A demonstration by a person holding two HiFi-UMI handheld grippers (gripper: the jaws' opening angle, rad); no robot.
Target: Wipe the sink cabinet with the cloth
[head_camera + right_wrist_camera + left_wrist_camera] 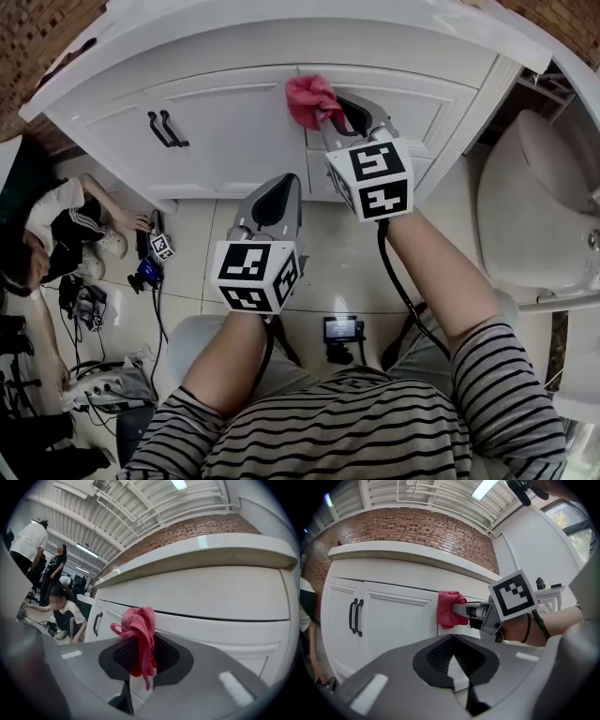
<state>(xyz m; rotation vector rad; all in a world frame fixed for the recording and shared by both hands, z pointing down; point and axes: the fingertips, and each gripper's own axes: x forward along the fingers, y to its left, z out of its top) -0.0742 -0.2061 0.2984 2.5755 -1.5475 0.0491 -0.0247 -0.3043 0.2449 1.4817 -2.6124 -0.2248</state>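
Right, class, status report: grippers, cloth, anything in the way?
Right gripper shut on crumpled pink cloth, against white sink cabinet. Left gripper shut, empty, held back. Nothing in the way; black door handles further left.

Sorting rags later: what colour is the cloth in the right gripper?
Pinkish red; the cloth shows best in the right gripper view.

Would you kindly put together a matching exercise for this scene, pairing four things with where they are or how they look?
Things:
1. cloth
2. left tool
3. door handles
4. toilet

Descriptions:
A. black, on the left doors of the cabinet
B. gripped by the right tool, at the cabinet front
C. white, right of the cabinet in the head view
D. jaws together, nothing between them

Pairs: 1-B; 2-D; 3-A; 4-C
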